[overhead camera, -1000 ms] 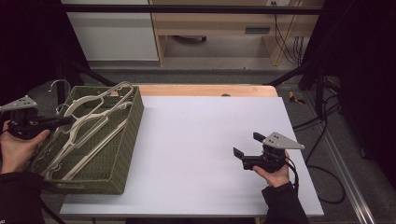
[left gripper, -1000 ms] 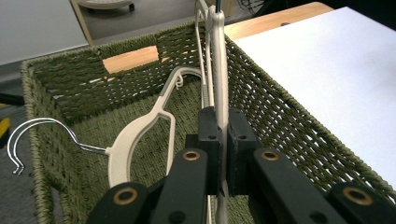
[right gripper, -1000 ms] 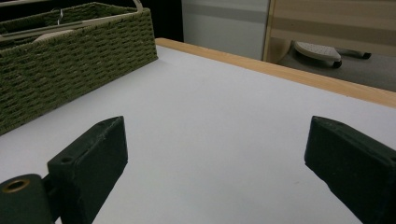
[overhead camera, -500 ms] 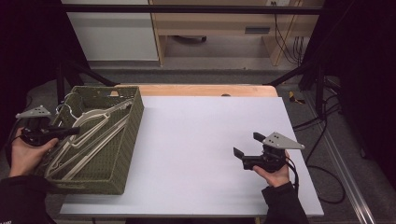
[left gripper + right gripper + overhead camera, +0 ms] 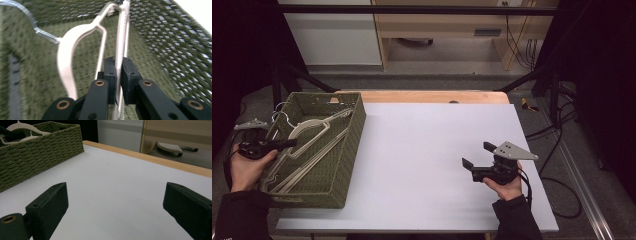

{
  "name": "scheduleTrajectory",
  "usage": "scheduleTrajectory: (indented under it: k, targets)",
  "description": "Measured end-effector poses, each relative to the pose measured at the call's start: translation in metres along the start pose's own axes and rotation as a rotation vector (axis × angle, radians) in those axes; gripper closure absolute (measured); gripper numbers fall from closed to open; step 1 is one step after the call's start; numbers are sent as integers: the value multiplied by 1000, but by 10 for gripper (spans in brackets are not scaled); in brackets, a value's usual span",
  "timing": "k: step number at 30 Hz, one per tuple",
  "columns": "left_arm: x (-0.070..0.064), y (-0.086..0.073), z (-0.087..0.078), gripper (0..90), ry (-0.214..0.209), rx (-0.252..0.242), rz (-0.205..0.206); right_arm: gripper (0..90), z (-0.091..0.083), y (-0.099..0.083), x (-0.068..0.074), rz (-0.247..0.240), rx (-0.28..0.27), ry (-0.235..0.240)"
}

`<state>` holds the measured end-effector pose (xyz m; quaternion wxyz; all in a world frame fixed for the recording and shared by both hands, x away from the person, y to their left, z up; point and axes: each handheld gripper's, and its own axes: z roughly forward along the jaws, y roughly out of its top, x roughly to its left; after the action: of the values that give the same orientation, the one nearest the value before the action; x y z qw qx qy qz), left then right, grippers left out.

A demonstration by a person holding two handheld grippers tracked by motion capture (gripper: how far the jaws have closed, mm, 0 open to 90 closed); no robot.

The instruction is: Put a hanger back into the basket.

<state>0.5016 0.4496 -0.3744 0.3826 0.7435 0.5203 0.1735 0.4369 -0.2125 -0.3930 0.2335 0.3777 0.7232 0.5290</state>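
The left gripper [image 5: 119, 75] is clamped on the thin bar of a white hanger [image 5: 123, 37], jaws nearly touching around it. The hanger looks light, stiff and smooth, so it may swivel in the pinch; a hold on the broader shoulder would likely be steadier. It lies in the green basket [image 5: 346, 150] at the table's left edge, among several other hangers [image 5: 307, 131]. The right gripper [image 5: 476, 161] hovers wide open, holding nothing, near the right edge.

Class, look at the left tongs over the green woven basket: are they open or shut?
Shut. In the left gripper view the left tongs clamp a thin bar of a white plastic hanger, jaws pressed against it, over the green woven basket.
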Motion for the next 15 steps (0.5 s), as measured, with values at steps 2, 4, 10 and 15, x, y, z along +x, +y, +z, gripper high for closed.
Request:
scheduleTrajectory:
  k: [2,4,10,15]
  targets:
    - [2,0,2,817,48,26,-17,67,0,0,0,3,0,-3]
    - [3,0,5,800,110,66,-22,68,1,0,0,3,1,-1]
    - [9,-8,9,722,158,108,-63,67,2,-1,0,3,3,-2]
    - [11,-12,11,657,191,136,-75,67,3,-1,0,2,6,-5]
